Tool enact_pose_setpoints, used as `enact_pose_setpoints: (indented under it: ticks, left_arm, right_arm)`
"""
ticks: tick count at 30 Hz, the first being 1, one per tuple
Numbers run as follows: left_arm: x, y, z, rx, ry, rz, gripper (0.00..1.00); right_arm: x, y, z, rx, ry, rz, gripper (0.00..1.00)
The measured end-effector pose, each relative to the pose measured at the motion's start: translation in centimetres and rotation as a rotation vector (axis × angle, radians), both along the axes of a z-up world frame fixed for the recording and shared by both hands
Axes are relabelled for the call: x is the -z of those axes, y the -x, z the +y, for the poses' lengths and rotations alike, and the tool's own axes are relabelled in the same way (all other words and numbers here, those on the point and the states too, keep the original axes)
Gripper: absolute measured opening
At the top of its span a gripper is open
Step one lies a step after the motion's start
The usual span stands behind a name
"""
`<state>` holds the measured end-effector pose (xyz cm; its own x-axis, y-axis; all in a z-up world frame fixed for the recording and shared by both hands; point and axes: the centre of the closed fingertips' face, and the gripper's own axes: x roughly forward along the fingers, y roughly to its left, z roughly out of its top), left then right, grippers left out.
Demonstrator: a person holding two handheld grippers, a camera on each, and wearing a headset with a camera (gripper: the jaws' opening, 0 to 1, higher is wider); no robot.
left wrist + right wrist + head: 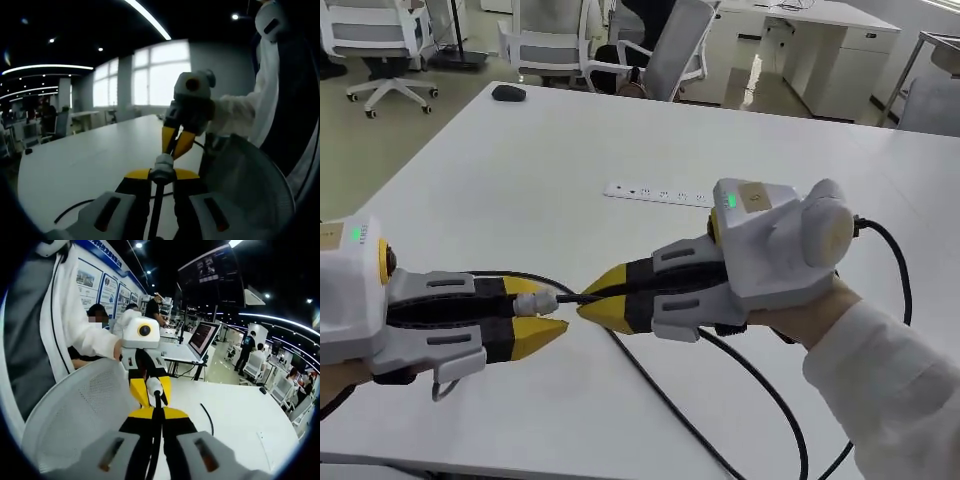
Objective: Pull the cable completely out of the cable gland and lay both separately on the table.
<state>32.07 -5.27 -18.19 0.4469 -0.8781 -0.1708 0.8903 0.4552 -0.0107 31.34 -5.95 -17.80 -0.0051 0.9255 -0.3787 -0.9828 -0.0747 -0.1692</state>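
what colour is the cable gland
The cable gland is light grey-white; it shows best in the head view.

The cable (660, 393) ran out of the head view beyond the table's (520, 170) near edge; the rear of the cable gland (538, 302) lay hidden between the jaws of the left gripper (552, 310).

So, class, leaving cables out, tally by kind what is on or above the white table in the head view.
Grippers: 2 (left gripper, right gripper)
Cable gland: 1
Power strip: 1
Mouse: 1
Total: 5
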Motion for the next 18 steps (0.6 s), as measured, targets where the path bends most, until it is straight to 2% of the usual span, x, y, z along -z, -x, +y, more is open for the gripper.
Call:
enact_pose_setpoints:
  ticks: [10,18]
  left_arm:
    - [0.1,-0.2,0.3,-0.016,-0.005,0.006,0.17]
    - [-0.3,-0.6,0.8,-0.043,0.019,0.006,0.17]
  right_arm:
    - [1.5,-1.1,-3.0,0.046,0.037,0.018,0.02]
    - [3.9,-2.5,-6.8,0.127,0.103,0.037,0.02]
